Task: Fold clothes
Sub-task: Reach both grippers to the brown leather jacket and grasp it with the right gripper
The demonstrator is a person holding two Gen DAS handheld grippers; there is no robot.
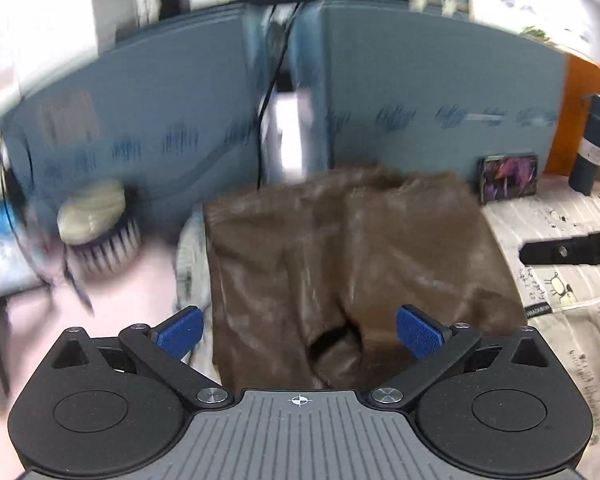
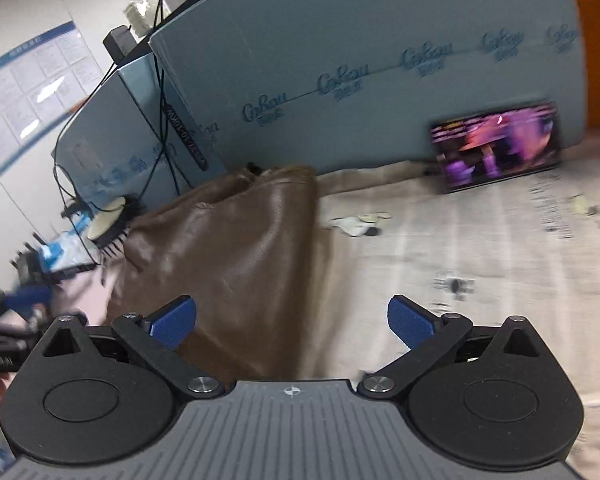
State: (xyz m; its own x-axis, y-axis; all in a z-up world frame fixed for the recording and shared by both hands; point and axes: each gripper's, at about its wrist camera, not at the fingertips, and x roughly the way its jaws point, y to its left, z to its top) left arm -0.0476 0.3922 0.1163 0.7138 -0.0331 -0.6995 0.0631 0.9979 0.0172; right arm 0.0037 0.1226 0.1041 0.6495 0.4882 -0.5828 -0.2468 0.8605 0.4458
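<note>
Blue foam partition boards (image 2: 380,60) standing across the back, printed with a repeating logo, blurred in the left wrist view. In front of them, a work surface under a pale printed cloth (image 2: 480,248) with small cartoon marks.

On the cloth, toward its left side, a brown leather-look garment (image 1: 340,264), bunched and partly folded, glossy and creased, with a dark opening (image 1: 332,344) near the left gripper's end. Far edge of the garment close to the boards.

Left gripper (image 1: 300,334) spread wide, blue pads (image 1: 418,332) well apart, gripping nothing; garment filling the gap between them from this view, contact impossible to confirm. Right gripper (image 2: 292,326) likewise spread wide and gripping nothing, its left pad (image 2: 174,322) over the garment's near edge, its right pad over bare cloth. A black gripper part (image 1: 572,252) reaching in at the right edge of the left wrist view.

Leaning against the boards to the right, a phone (image 2: 500,146) showing a purple picture. Further right, a dark bottle (image 1: 592,144). At the left, a cream-topped brush (image 1: 96,228) with dark bristles. Black cables (image 2: 160,112) hanging beside the boards.
</note>
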